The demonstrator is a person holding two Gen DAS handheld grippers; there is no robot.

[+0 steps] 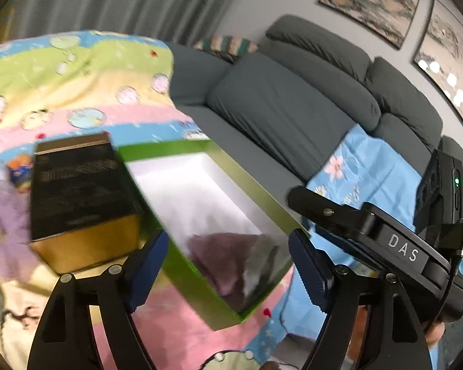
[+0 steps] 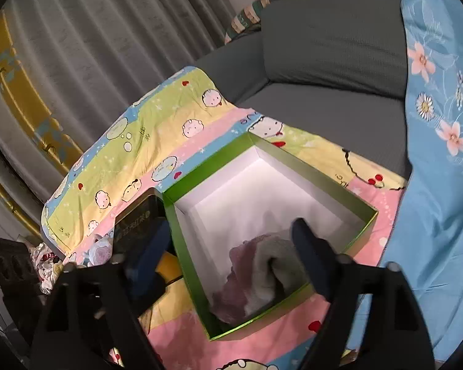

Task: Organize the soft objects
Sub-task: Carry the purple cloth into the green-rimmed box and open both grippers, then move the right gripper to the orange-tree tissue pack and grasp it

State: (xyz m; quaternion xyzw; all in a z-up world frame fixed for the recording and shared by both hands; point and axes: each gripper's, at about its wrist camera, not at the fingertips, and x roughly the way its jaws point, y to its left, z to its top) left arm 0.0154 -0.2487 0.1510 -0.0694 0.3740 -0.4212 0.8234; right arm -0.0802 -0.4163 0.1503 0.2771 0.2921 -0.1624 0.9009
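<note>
My left tongs (image 1: 228, 265) stand wide open and hold nothing, their ribbed dark-blue pads (image 1: 308, 274) spread over a green box (image 1: 262, 197) with a smooth white lining. The box is a shallow, open-topped rectangle of stiff card, and it sits on a cartoon-print quilt (image 1: 77, 86) banded in pink, yellow, green and blue. In its near corner lie the soft things: a mauve fleecy cloth (image 1: 219, 259) and, touching it, a rolled grey-white towel (image 2: 274, 265) with a nubby weave, clearer from the right wrist camera.

My right tongs (image 2: 231, 256) are also spread wide and empty. Their right-hand pad (image 2: 311, 262) shows in front of the towel, though I cannot tell whether it touches, while the other pad sits outside the box's wall.

Just beside the box stands a hard-edged black tin (image 1: 80, 185) with a gold end, blurred in the left wrist view. A lilac plush piece (image 1: 6, 225) lies on the quilt beyond the tin. Behind everything runs a grey sofa (image 1: 293, 101) in ribbed fabric, with a glossy blue floral sheet (image 2: 441, 154) draped over one seat. Pleated grey curtains (image 2: 108, 46) hang behind.
</note>
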